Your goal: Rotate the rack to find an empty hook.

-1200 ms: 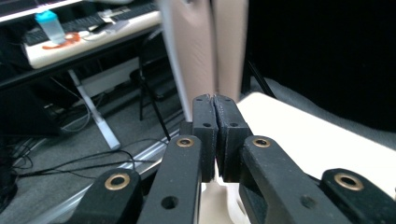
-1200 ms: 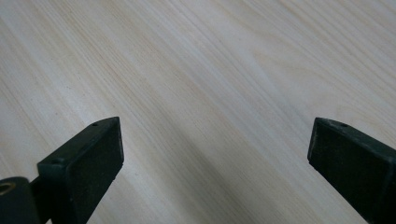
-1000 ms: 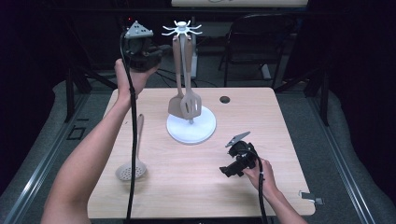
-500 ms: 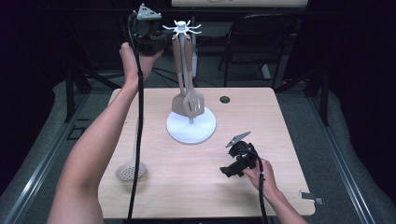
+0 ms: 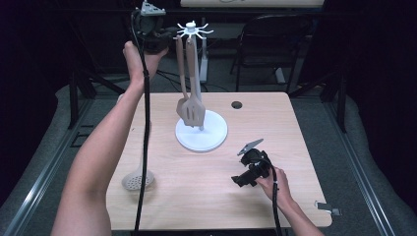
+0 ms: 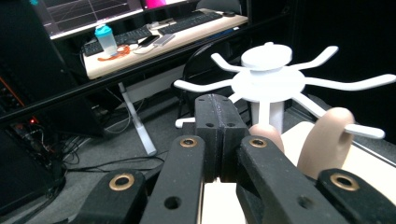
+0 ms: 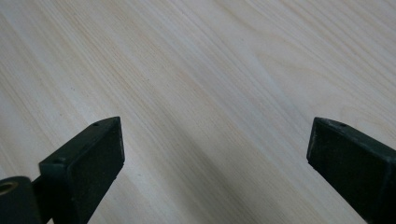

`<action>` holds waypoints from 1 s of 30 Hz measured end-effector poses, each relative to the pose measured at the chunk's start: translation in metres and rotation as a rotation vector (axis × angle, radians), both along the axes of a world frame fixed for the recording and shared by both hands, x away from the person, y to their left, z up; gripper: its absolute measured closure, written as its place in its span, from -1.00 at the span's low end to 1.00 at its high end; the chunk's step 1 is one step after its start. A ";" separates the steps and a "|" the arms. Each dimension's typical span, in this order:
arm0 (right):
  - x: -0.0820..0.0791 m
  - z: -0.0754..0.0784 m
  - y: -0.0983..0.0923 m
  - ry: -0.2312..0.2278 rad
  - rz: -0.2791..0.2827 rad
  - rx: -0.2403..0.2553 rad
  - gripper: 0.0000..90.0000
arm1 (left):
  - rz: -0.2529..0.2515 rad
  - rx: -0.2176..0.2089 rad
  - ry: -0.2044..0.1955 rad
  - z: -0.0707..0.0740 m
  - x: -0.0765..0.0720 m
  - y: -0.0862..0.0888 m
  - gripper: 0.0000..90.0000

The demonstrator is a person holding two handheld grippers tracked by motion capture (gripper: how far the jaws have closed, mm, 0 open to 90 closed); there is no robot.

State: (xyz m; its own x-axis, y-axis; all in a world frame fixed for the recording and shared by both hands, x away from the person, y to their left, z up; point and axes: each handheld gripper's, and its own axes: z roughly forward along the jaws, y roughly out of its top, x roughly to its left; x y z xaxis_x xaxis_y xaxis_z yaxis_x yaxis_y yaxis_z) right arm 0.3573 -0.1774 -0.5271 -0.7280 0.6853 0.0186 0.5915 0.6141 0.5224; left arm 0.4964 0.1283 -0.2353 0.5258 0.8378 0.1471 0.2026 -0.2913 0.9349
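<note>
The jaws of the left gripper [image 6: 217, 140] were pressed flat together with nothing between them, raised high beside the crown of the white utensil stand [image 5: 201, 132], whose radiating hooks [image 6: 271, 77] spread just ahead of the jaw tips. Two tan utensils already hung there: a slotted spatula [image 5: 193, 109] and a second spatula [image 5: 182, 78] beside it, their looped handle ends [image 6: 327, 142] showing just to the right of the closed jaws in the left gripper view, close to them but not gripped. Judged from this, the hanging work looked partly done, with the last hung piece apparently just let go. What remained was the skimmer spoon [image 5: 137, 180], lying flat on the desk [image 5: 275, 123] near its front left edge, partly crossed by the person's left forearm and the trailing cable, well apart from both grippers. The right gripper [image 5: 246, 178] rested low over the front right of the desk, its jaws spread wide over bare wood grain and holding nothing. The skimmer lay across the desk from it, to the left of the stand's round base.
</note>
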 end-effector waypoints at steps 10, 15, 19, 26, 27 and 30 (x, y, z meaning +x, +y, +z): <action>0.000 0.000 0.000 -0.002 0.002 -0.005 -0.92 | -0.012 -0.002 -0.002 -0.002 -0.013 0.009 1.00; 0.000 0.002 0.000 0.005 0.016 -0.020 -0.92 | -0.016 -0.004 -0.005 -0.003 -0.023 0.014 1.00; 0.000 0.002 0.000 0.007 0.008 -0.021 -0.92 | -0.032 -0.015 -0.013 -0.003 -0.030 0.018 1.00; 0.001 0.001 0.001 0.006 0.016 -0.015 -0.91 | -0.063 -0.024 -0.013 -0.001 -0.040 0.013 1.00; 0.000 0.001 0.001 0.005 0.011 -0.010 -0.91 | -0.068 -0.020 -0.013 -0.001 -0.041 0.011 1.00; 0.000 0.000 0.002 0.000 0.006 -0.009 -0.91 | -0.066 0.010 -0.013 0.000 -0.039 0.005 1.00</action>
